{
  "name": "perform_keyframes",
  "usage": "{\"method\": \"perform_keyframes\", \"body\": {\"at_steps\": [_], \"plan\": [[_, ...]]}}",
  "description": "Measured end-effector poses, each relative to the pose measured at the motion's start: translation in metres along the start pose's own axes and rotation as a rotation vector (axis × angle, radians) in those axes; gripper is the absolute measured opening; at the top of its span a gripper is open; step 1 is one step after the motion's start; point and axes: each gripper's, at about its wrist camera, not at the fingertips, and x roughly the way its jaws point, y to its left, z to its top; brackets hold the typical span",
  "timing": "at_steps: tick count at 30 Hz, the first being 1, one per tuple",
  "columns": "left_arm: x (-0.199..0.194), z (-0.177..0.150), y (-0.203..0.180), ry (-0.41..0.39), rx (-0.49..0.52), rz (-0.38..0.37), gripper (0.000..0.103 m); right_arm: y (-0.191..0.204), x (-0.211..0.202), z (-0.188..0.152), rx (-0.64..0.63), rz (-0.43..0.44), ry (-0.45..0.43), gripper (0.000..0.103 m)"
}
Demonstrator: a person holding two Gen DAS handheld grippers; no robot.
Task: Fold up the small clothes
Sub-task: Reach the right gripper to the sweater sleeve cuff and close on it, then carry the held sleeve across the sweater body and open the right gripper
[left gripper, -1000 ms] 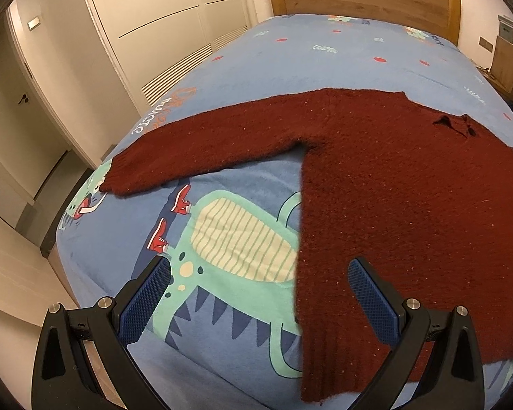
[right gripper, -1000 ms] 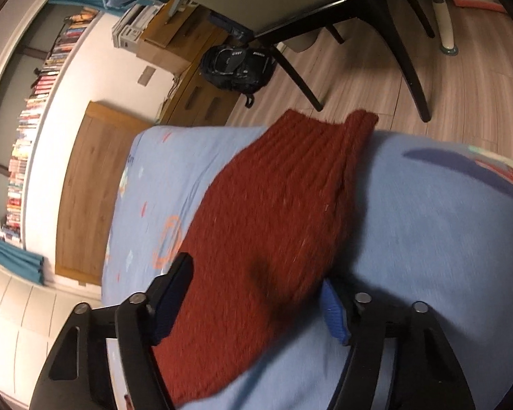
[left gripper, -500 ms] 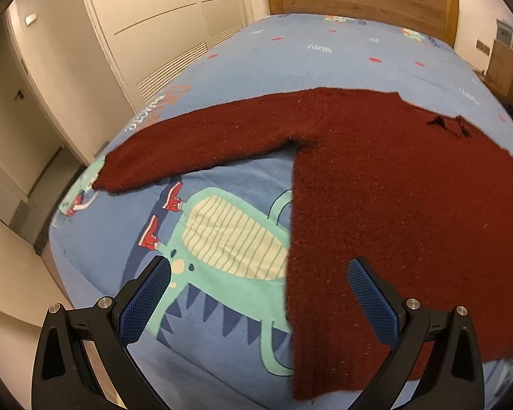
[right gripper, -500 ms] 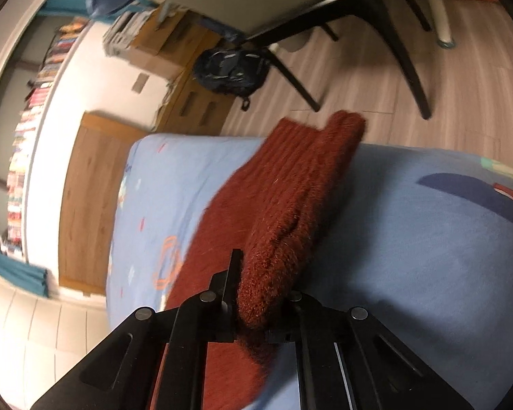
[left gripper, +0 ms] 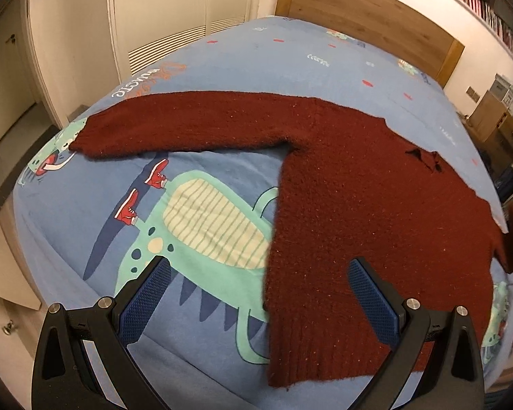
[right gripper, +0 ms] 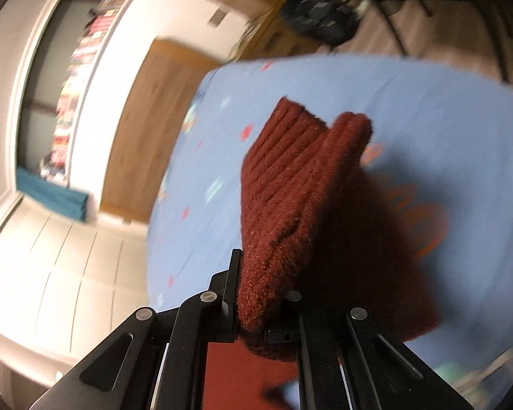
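Your right gripper (right gripper: 256, 307) pinches the dark red sweater's (left gripper: 376, 205) sleeve, lifted above the blue bedsheet (left gripper: 290, 54). Your left gripper (left gripper: 256, 294) hangs wide apart over the sweater's hem, holding nothing.

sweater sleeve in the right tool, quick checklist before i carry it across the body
1. Right tool shut on the sleeve cuff: ok.
2. Cuff lifted off the bed sheet: ok.
3. Left tool open, holding nothing: ok.
4. Sweater body lies flat: ok.
5. Other sleeve spread straight out: ok.
6. Grip depth on the cuff: cannot tell, picture blurred.
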Motion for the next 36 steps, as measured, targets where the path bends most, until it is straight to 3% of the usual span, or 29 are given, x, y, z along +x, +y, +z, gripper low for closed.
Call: {"method": "perform_keyframes", "body": {"at_steps": [15, 24, 31, 36], "plan": [[-0.017, -0.011, 0.073, -0.015, -0.093, -0.033, 0.102, 0.180, 0.139, -0.168, -0.161, 0.137, 0.279, 0.008], [-0.022, -0.017, 0.092, -0.041, -0.094, -0.029, 0.102, 0.239, 0.189, -0.265, -0.311, 0.185, 0.392, 0.009], [-0.021, -0.023, 0.099, -0.046, -0.096, -0.020, 0.102, 0.259, 0.226, -0.323, -0.481, 0.099, 0.477, 0.010], [-0.020, -0.027, 0.105, -0.043, -0.109, -0.023, 0.102, 0.262, 0.239, -0.371, -0.694, -0.032, 0.517, 0.012]]}}
